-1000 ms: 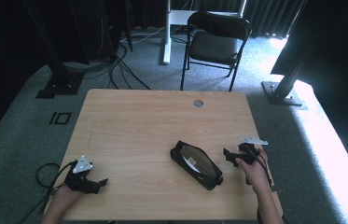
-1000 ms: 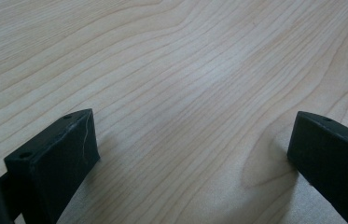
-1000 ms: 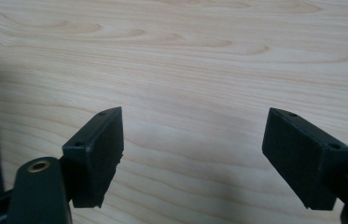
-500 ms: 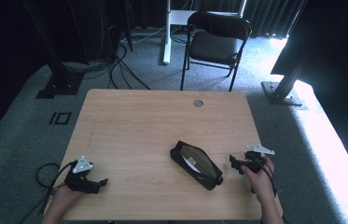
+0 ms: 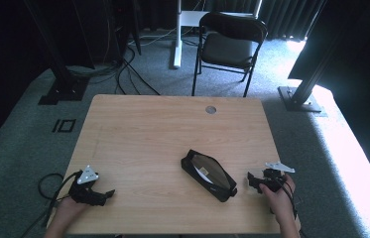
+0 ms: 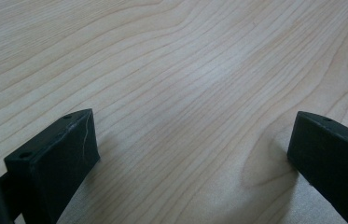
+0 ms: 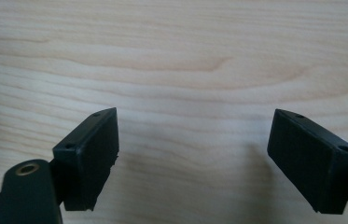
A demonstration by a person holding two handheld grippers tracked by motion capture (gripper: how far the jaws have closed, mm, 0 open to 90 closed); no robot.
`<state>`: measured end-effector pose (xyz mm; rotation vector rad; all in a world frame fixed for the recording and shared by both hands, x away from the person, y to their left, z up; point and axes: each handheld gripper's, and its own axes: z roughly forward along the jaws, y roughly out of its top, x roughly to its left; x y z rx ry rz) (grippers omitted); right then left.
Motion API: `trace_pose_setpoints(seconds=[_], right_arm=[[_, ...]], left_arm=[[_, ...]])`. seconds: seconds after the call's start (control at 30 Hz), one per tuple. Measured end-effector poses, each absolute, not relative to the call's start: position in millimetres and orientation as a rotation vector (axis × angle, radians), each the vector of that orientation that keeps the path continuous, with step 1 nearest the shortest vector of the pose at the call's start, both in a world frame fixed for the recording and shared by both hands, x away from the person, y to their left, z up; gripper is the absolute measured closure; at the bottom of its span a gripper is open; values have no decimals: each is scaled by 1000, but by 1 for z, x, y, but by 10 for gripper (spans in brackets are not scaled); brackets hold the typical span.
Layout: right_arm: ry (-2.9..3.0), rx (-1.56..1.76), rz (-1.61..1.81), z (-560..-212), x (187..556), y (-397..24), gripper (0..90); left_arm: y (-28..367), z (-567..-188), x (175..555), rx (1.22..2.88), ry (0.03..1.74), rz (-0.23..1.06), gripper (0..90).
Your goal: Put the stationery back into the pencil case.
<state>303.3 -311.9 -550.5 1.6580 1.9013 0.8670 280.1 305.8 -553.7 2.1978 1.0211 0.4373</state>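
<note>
R gripper [image 5: 252, 181] sits low at the near-right edge of the surface [image 5: 162, 134], jaws wide apart w/ nothing btwn them but bare wood. Black pouch [image 5: 209, 174] lies just beside it on its left, unzipped, pale contents showing, not touching. L gripper [image 5: 104, 196] rests at the near-left corner, jaws also spread, well apart from the pouch. Folding chair [image 5: 232, 47] stands beyond the far edge.

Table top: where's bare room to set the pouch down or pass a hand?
The far half of the table is bare wood, from the small round grommet near the far edge down to the black pouch. So is the stretch between the left gripper and the pouch. It is tightest at the near right, where the right gripper sits just beside the pouch's end.
</note>
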Motion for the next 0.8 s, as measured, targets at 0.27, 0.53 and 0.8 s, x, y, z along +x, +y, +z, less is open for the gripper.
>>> trace_pose_setpoints(seconds=[0.27, 0.53, 0.8], right_arm=[[1868, 1643, 851, -559, 295, -319, 156], [1894, 1621, 843, -559, 292, -319, 134], [1900, 1615, 845, -559, 292, -319, 134]], left_arm=[[306, -554, 280, 2197, 1021, 437, 20], [306, -554, 280, 2197, 1021, 438, 20], [306, -554, 280, 2197, 1021, 438, 20]])
